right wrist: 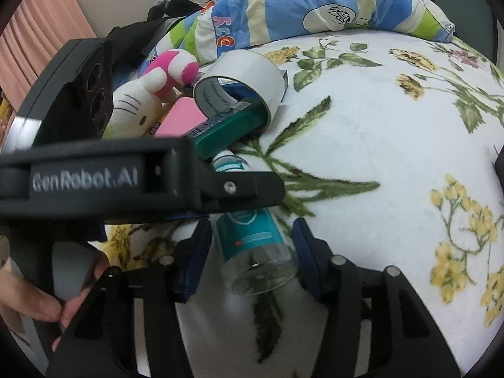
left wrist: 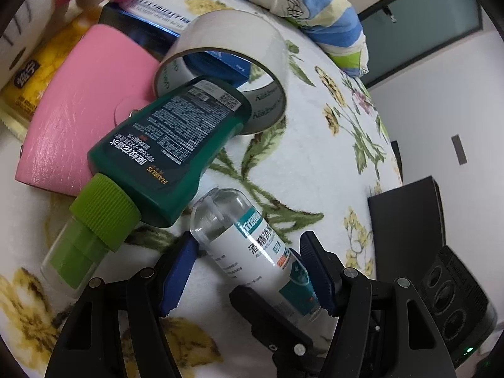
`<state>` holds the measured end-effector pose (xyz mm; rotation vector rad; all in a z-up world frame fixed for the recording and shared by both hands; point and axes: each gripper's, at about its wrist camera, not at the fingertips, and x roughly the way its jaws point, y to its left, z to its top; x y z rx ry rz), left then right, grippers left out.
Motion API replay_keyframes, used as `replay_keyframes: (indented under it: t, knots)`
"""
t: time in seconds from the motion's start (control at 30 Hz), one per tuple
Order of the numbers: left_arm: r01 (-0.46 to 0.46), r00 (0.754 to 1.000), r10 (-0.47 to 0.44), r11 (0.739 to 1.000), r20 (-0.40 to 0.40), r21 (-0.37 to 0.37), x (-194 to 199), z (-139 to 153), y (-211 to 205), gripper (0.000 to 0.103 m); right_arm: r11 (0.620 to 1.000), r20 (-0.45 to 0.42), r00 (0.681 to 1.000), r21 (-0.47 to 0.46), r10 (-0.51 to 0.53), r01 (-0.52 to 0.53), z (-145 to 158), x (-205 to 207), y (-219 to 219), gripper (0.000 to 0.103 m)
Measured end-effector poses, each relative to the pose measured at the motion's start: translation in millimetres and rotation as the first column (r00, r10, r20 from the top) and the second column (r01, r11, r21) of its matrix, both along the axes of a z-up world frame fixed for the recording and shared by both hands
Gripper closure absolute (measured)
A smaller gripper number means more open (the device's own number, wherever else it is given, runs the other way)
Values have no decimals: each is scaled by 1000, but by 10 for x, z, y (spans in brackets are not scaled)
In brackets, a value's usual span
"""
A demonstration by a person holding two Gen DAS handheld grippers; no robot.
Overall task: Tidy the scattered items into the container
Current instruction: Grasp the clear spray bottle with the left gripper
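Note:
A clear alcohol bottle (left wrist: 252, 249) with a white and teal label lies on the floral blanket (left wrist: 315, 163). My left gripper (left wrist: 249, 271) is open, its blue pads on either side of the bottle. My right gripper (right wrist: 252, 252) is open too, straddling the same bottle's clear base (right wrist: 258, 258). The left gripper's black body (right wrist: 126, 179) crosses the right wrist view over the bottle. A green bottle (left wrist: 163, 145) with a lime cap lies beside it, its base inside a tape roll (left wrist: 233, 72). No container shows.
A pink wallet (left wrist: 82, 107), a blue box (left wrist: 148, 22), a yellow packet (left wrist: 31, 75) and a Hello Kitty plush (right wrist: 135, 107) lie at the back left. A striped pillow (right wrist: 315, 6) lies behind. A black box (left wrist: 409, 217) is at the right.

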<state>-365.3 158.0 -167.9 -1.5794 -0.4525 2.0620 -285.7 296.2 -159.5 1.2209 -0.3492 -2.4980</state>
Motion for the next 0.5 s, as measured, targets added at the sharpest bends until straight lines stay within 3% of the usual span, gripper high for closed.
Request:
replay_keyframes:
  t: [0.2,0.33,0.5]
  knots:
    - [6,1000,-7,1000,-24,-29,87,110,19,43,1000,0,1000,-13,17,-17,86,113,-47,64]
    - [7,1000,-7,1000,-22,-16,177,205,33,43,1000,-15,1000,-9,8,-9,200,227,-34,63]
    - [30,997,-31,999,-74,-18,355,495,116,43,1000,-53,999,-9,-6,5,444,417,38,63]
